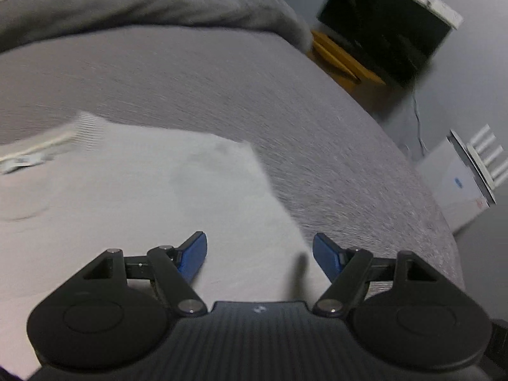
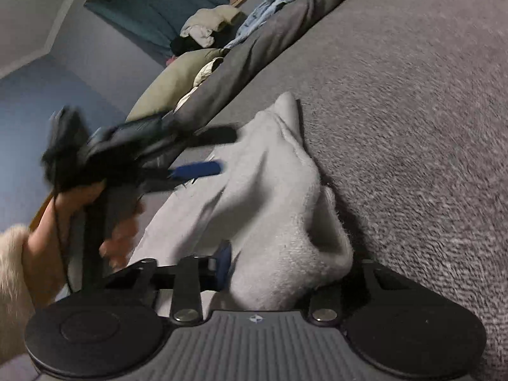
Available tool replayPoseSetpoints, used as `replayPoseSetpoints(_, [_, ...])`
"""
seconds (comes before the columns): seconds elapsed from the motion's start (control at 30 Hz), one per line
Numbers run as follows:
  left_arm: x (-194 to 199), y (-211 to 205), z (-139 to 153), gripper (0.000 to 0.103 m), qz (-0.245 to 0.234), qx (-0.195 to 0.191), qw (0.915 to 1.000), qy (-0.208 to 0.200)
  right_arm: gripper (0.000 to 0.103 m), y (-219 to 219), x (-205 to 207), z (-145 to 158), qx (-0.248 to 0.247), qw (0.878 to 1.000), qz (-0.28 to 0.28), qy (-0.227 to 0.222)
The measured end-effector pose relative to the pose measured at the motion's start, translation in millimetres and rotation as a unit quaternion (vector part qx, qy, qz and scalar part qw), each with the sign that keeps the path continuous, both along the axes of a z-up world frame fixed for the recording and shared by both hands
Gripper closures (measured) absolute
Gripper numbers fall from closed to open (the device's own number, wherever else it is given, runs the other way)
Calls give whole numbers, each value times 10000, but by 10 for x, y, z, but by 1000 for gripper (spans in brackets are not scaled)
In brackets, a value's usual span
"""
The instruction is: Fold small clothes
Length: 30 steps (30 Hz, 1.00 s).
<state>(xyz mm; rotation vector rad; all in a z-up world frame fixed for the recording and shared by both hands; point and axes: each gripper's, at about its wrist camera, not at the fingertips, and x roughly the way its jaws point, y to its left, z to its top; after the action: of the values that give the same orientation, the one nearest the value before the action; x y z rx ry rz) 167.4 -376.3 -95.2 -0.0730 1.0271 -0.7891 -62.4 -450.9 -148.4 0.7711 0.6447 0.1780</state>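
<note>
A light grey garment (image 1: pixel 136 190) lies on a grey bed cover (image 1: pixel 222 89). In the left wrist view my left gripper (image 1: pixel 259 255) hovers open and empty over the garment's right edge, its blue pads (image 1: pixel 193 255) wide apart. In the right wrist view my right gripper (image 2: pixel 276 263) is shut on a bunched, lifted fold of the same garment (image 2: pixel 270 190); only its left blue pad (image 2: pixel 223 262) shows, the right one is hidden by cloth. The left gripper (image 2: pixel 203 155) also appears there, blurred, held in a hand (image 2: pixel 63 222) over the garment's far side.
A rumpled dark grey blanket (image 1: pixel 143 3) and a pile of clothes (image 2: pixel 206 28) lie at the bed's far side. A black TV (image 1: pixel 381 28) on a wooden stand (image 1: pixel 343 60) and a white appliance (image 1: pixel 454 181) stand beyond the bed's right edge.
</note>
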Motion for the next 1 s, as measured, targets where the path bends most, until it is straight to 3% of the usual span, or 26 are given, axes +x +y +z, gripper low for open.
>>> replayPoseSetpoints(0.13, [52,-343,-123,30,-187,578,9981,-125,84,55,8,50,-302,9993,118,-176])
replayPoseSetpoints(0.27, [161,-467,-149,30,-258,706,9972,-24,88,203,1,250,-1007,9927,367,-555])
replayPoseSetpoints(0.43, [254,-423,-54,30,-793,1011,9917,26,88,564,102,562,-2055,9681,841,-1162])
replayPoseSetpoints(0.6, [349,-326,137,30,-1008,1487,9834,-257,89,941,196,730,-2640,9439,1300,-1495])
replayPoseSetpoints(0.73, [424,-177,218,31,-1125,1491,9821,-250,89,1222,233,844,-2914,9266,1617,-1741])
replayPoseSetpoints(0.87, [508,217,341,67,-828,1234,9881,-394,89,1393,351,963,-2893,9253,1806,-1659])
replayPoseSetpoints(1.0, [666,878,421,79,-392,741,9957,-386,89,1598,562,1123,-2838,9255,2060,-1429])
